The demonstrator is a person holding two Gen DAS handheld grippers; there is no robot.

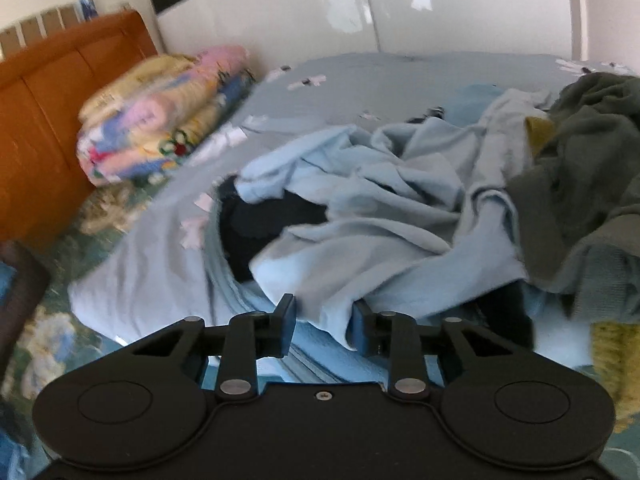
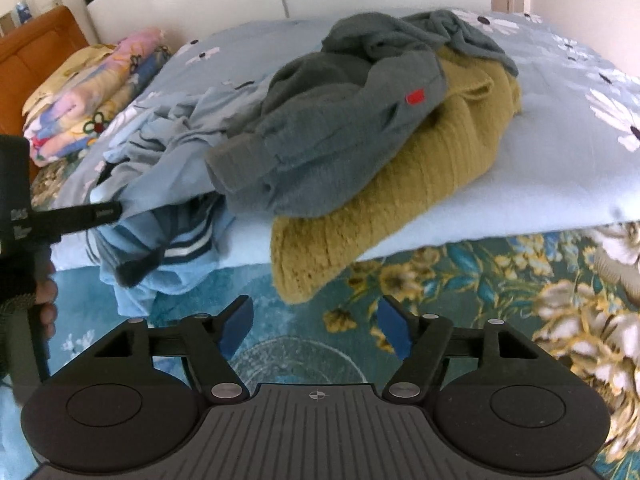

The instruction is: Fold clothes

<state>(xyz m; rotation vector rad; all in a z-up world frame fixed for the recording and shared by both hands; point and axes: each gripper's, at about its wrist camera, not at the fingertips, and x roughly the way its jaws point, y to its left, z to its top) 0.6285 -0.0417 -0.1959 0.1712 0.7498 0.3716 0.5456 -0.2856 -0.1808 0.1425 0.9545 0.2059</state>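
Observation:
A heap of clothes lies on a pale blue flowered quilt. A crumpled light blue garment lies over a dark navy piece. My left gripper is at its near hem, and a fold of that cloth fills the gap between the pads. In the right wrist view the left gripper's fingers reach into the same light blue garment. A grey sweater lies on an olive knit sweater. My right gripper is open above the bedspread, just short of the olive sweater, with nothing between its fingers.
A teal floral bedspread covers the bed's near part. Folded colourful blankets are stacked at the far left by an orange wooden headboard. White wardrobe doors stand behind the bed. A striped blue garment hangs off the quilt's edge.

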